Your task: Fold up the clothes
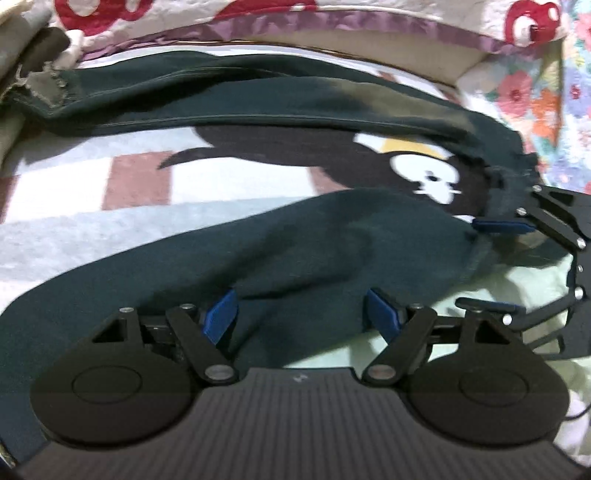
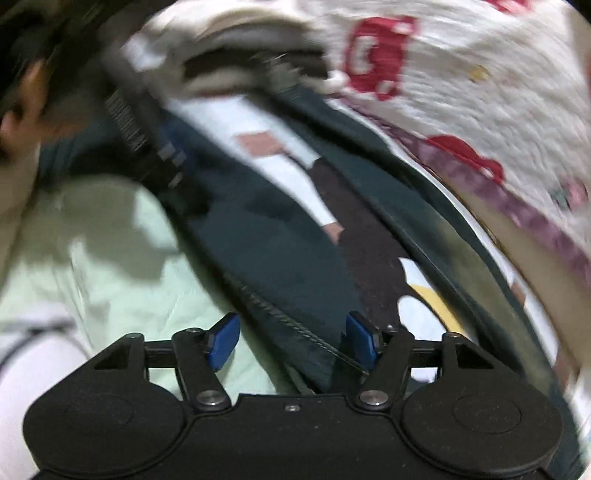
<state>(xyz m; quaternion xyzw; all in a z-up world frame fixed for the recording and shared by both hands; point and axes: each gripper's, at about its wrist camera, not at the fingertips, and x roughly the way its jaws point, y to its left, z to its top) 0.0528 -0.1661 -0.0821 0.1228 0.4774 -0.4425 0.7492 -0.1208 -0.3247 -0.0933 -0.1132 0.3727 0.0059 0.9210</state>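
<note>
Bed w/ pale green sheet & a cartoon-print blanket carries everything. Dark green trousers lie across the blanket, both legs stretched out, waistband at the right end. White quilt w/ red print bunched along the far edge. Left claw spread wide, pads over a trouser leg, not gripping. Right claw also spread, waistband hem running between its pads; view is blurred.

No readable text or labels.
</note>
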